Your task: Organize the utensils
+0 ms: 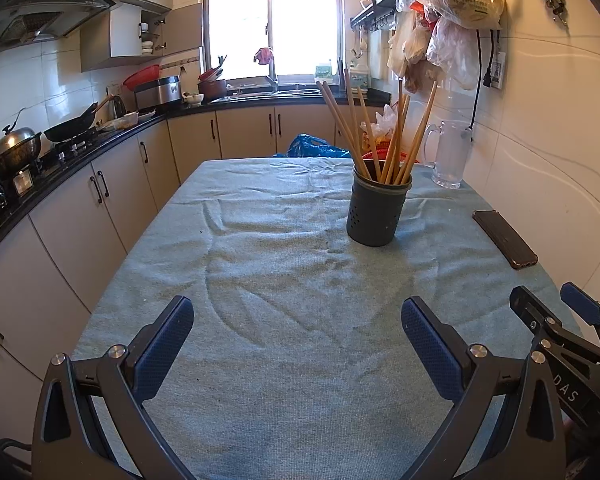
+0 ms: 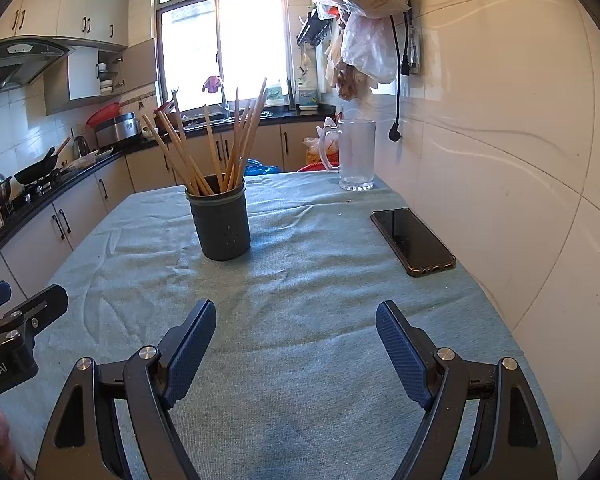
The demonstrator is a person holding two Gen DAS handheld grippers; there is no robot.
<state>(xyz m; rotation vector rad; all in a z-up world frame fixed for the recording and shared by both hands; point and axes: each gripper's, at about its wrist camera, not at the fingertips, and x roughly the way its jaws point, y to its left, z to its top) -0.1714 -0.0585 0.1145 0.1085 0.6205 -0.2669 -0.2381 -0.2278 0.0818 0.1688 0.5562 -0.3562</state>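
While fingers (image 1: 428, 344) gape, holder (image 1: 376, 212) mid-cloth (image 1: 260, 280).

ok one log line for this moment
left gripper: open, empty | right gripper: open, empty | chopsticks: upright in holder | phone: on cloth

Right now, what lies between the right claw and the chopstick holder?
Only bare tablecloth lies between the right claw and the chopstick holder, shown in the right wrist view.

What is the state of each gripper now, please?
Left gripper: jaws open, holding nothing.
Right gripper: jaws open, holding nothing.
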